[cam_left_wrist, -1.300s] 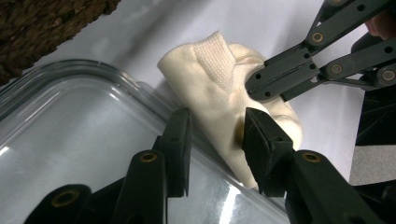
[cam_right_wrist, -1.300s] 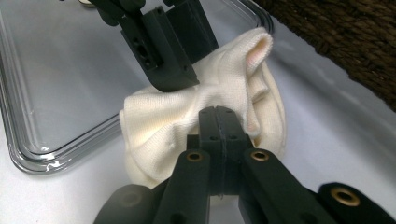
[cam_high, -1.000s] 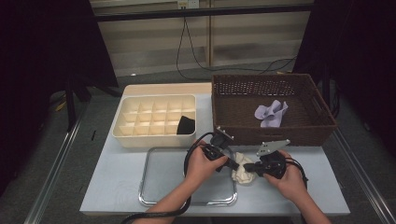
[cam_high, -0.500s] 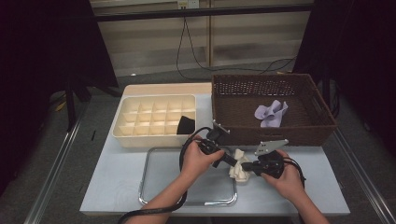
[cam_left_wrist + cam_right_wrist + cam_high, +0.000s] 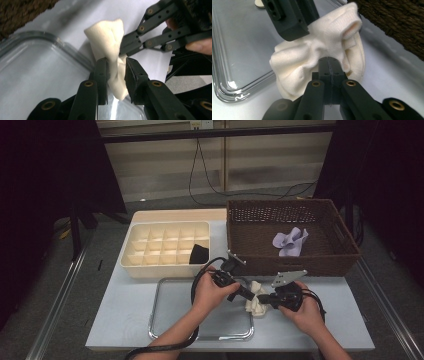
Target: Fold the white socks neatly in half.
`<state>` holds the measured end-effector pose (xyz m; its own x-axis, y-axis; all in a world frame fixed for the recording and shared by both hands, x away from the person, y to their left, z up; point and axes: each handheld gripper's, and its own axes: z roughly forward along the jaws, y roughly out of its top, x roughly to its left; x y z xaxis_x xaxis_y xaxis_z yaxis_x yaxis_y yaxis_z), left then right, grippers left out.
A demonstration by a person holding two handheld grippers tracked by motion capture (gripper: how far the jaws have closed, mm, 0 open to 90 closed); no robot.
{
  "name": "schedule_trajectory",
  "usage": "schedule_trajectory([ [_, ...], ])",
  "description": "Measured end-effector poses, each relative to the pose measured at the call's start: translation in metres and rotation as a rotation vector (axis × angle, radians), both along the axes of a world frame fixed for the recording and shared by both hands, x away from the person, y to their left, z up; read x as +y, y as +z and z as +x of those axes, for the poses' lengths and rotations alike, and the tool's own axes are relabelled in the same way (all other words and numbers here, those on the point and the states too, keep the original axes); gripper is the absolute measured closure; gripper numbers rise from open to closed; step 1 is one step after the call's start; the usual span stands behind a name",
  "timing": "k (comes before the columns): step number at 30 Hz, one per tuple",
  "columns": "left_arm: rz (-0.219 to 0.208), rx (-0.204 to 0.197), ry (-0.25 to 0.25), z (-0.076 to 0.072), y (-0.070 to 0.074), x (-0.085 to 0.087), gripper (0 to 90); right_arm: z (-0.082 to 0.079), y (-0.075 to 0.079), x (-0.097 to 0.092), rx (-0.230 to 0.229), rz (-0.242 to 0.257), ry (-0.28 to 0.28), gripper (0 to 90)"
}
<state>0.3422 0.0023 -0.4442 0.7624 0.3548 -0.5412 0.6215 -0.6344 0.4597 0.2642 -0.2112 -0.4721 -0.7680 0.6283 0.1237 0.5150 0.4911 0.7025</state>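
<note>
High view: a grey table point(image 5: 125, 320) is seen bearing a brown wicker basket point(image 5: 240, 240), a cream divided box point(image 5: 150, 250) and a metal tray point(image 5: 170, 320). A cream sock point(image 5: 256, 304) is held bunched just above the tray's right edge, between both grippers. It is pinched by the fully closed jaws of the right gripper point(image 5: 329, 65). The left gripper point(image 5: 117, 72) has just been opening; the sock lies between its narrowly parted jaws, one pad touching it.
</note>
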Motion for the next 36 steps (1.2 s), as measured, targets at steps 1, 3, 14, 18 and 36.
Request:
schedule_trajectory([
  [1, -0.001, 0.001, 0.001, 0.0, -0.001, 0.001, 70.9, 0.0, 0.0, 0.0, -0.001, 0.0, 0.001, 90.0],
  [3, -0.002, 0.009, 0.0, -0.001, -0.004, 0.004, 70.6, 0.0, 0.0, 0.0, -0.001, 0.001, 0.0, 90.0],
  [14, -0.027, 0.053, -0.007, -0.004, 0.002, 0.004, 89.8, 0.0, -0.001, 0.002, 0.003, 0.023, 0.003, 90.0],
  [18, 0.021, 0.003, 0.005, -0.002, 0.007, 0.0, 89.6, 0.002, -0.003, 0.01, 0.023, 0.047, 0.01, 90.0],
  [36, 0.051, -0.061, 0.038, -0.004, -0.011, 0.008, 57.4, 0.0, 0.002, 0.008, -0.017, -0.035, 0.027, 90.0],
])
